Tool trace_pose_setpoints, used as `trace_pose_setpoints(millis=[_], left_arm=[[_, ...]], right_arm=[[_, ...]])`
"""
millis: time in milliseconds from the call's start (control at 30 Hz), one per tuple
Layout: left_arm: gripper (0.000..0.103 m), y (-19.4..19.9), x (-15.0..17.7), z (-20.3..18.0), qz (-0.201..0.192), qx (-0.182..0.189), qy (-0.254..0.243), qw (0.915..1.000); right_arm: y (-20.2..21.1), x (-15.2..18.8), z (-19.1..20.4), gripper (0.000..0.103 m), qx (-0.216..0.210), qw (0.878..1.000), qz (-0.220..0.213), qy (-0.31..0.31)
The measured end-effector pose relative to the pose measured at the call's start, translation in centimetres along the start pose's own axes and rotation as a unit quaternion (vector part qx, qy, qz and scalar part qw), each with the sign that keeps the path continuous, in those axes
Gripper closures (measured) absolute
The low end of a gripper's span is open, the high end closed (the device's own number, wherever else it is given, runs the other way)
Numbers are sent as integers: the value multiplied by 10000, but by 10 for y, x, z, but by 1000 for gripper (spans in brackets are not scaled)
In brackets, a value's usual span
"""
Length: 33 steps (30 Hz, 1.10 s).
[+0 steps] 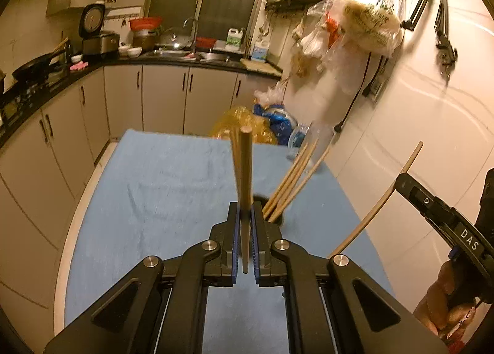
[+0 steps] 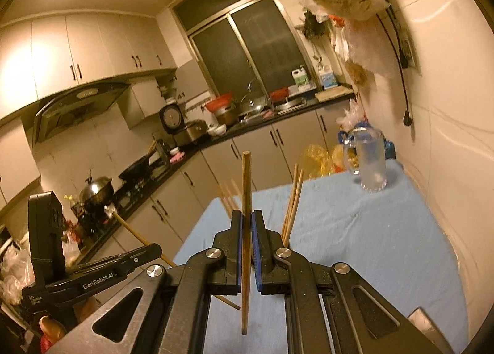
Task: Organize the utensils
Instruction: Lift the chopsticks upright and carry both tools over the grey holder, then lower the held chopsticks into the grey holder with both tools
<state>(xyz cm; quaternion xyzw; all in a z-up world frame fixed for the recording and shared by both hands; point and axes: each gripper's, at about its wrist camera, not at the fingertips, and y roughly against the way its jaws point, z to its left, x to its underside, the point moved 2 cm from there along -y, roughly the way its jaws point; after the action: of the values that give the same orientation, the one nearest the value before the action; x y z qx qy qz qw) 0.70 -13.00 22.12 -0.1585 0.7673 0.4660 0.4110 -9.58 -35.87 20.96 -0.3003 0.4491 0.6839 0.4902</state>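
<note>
My left gripper (image 1: 245, 210) is shut on a wooden chopstick (image 1: 245, 168) that stands upright between its blue pads. Just behind it to the right, a dark holder (image 1: 278, 219) on the blue cloth has several chopsticks (image 1: 293, 179) leaning out to the right. My right gripper (image 2: 246, 218) is shut on another wooden chopstick (image 2: 246, 199), also upright. The right gripper shows at the right edge of the left wrist view (image 1: 401, 181), holding its chopstick (image 1: 376, 209) beside the holder. The left gripper shows at the lower left of the right wrist view (image 2: 151, 250).
The table carries a blue cloth (image 1: 160, 187). A glass mug (image 2: 370, 162) stands at the table's far right corner by the wall. Plastic bags (image 1: 367, 20) hang on the right wall. Kitchen counter and cabinets (image 1: 160, 97) lie beyond the table.
</note>
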Motion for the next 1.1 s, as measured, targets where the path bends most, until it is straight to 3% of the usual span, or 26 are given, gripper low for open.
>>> trace_pose_setpoints(millis=[433,600,867,1100], left_arm=[[97,-27,-61,-7,-268,156,90,9995],[97,-52,-58,-8,-158,163,89,9997],[97,-91,-37,-1,124,133,124,9998],[97,-102,-21,2,178,79,75,9998]], right_arm=[[-35,-56,-8,97,344,9982,-471,-134],[-59,-57,-14,97,452,9980,-422,-107],[-95,-31,-28,97,589,9982,-91,-87],[-107,-16,-34,97,611,9981,70,-52]])
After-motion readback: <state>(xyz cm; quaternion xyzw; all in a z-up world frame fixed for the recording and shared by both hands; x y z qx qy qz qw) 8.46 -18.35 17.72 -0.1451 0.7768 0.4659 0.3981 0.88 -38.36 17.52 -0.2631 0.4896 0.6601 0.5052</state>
